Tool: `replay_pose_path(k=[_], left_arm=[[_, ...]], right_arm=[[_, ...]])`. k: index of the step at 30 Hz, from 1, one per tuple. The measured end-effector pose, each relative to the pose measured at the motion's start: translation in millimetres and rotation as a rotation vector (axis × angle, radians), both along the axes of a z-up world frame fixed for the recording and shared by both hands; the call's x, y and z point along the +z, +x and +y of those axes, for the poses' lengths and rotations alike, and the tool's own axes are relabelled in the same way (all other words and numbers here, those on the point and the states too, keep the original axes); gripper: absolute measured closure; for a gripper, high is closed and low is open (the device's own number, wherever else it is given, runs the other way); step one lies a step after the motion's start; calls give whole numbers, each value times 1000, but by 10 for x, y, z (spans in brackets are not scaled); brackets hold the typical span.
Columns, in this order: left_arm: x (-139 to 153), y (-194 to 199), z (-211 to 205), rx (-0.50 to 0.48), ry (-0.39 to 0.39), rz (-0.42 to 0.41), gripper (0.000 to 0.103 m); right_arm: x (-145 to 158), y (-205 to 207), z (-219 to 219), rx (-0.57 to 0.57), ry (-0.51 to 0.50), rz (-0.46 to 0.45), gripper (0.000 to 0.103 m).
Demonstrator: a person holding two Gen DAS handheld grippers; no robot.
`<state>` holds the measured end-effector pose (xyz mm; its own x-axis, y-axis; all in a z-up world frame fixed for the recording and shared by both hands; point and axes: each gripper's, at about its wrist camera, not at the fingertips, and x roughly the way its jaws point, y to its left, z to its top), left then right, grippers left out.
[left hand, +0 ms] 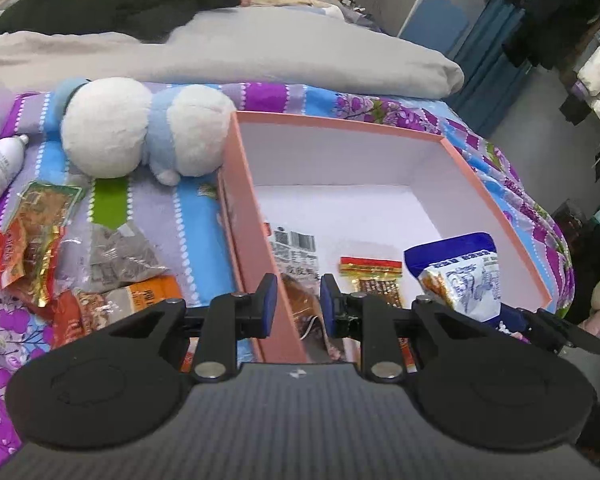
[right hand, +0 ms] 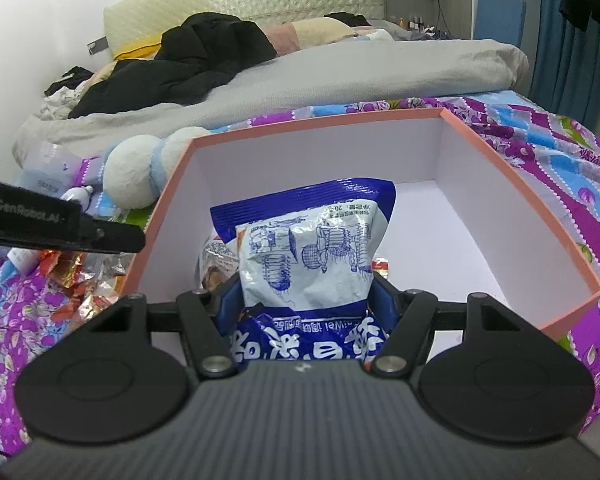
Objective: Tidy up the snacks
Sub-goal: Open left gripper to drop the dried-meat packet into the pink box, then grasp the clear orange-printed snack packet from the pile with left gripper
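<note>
The right gripper is clamped on a puffy blue-and-white foil snack bag, held over the near end of an open salmon-pink cardboard box with a white lining; the bag's top points ahead of the fingers into the box. Beside it, the left gripper hovers over the box's left wall with its blue pads narrowly apart and nothing between them.

The sorting appears to be at an early stage. Just beyond the left fingers, on the box floor, lie a clear packet with a barcode label and a small red-and-gold packet; most of the floor is bare. To the left of that gripper, outside the box, a loose heap of red, orange and clear wrappers waits on the purple floral bedspread, near a white-and-blue plush toy and a white bottle.
</note>
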<state>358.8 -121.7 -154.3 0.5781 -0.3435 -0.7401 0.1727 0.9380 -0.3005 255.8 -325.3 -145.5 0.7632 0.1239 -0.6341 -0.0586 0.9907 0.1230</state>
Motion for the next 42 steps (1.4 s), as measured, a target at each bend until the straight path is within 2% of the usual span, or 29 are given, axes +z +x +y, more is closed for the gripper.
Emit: replay_pose_path(k=[4, 8, 12, 15, 17, 18, 22, 27, 34, 36, 37, 39, 40, 42], left_arm=[[-7, -115, 145, 28, 2, 5, 74], [-38, -297, 308, 53, 19, 9, 55], [-136, -494, 486, 78, 35, 26, 46], [-218, -610, 611, 96, 56, 32, 34], [-300, -673, 692, 109, 71, 27, 17], [-346, -689, 718, 107, 75, 28, 15], [-588, -711, 771, 87, 101, 57, 13], [-814, -659, 721, 53, 176, 56, 13], [-1100, -583, 544, -3, 286, 72, 13], [-1141, -585, 510, -4, 288, 73, 14], [-1162, -589, 500, -1, 284, 73, 14], [-1195, -589, 491, 8, 282, 81, 21], [-1216, -578, 507, 14, 267, 94, 28], [-1211, -596, 508, 30, 257, 99, 31]], right_arm=[[16, -55, 15, 5, -4, -7, 35], [89, -186, 30, 3, -2, -25, 35], [142, -329, 46, -2, 1, -35, 35], [151, -455, 70, -5, -3, -35, 35], [142, -559, 89, -8, -4, -34, 35], [135, -596, 96, -12, -2, -31, 35], [46, -749, 113, -23, 8, -3, 35], [-46, -877, 155, -29, 0, 24, 35], [-108, -923, 170, -26, -11, 37, 35], [-114, -917, 168, -25, -10, 38, 35], [-114, -914, 166, -24, -11, 37, 35], [-114, -907, 159, -22, -9, 35, 35], [-117, -902, 156, -22, -7, 36, 35], [-119, -907, 154, -20, -5, 34, 35]])
